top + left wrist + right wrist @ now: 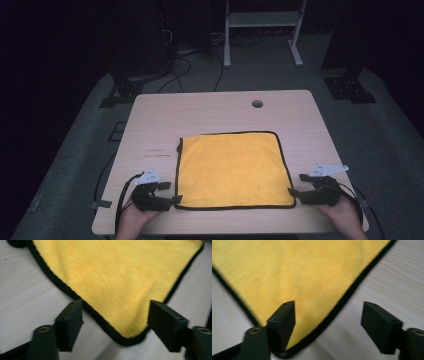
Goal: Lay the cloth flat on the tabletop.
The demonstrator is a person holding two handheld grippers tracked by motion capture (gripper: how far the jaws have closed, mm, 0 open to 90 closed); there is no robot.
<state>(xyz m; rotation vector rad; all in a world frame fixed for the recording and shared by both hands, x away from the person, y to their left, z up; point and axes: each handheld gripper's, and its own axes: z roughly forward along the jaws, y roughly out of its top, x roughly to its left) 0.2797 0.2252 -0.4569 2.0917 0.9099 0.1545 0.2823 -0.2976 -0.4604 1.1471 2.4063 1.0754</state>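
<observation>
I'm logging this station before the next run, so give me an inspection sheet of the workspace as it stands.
Surface: light wooden table, with a round hole near its far edge.
Job's things: yellow cloth with black trim, lying flat and spread out.
Clutter: nothing seen.
Grippers: left gripper at the cloth's near left corner, jaws open; right gripper at the near right corner, jaws open; neither grips the cloth.
Cables: a black cable loops from the left gripper; more lie on the floor behind.
Surroundings: dark room, grey floor, white frame beyond the table.
</observation>
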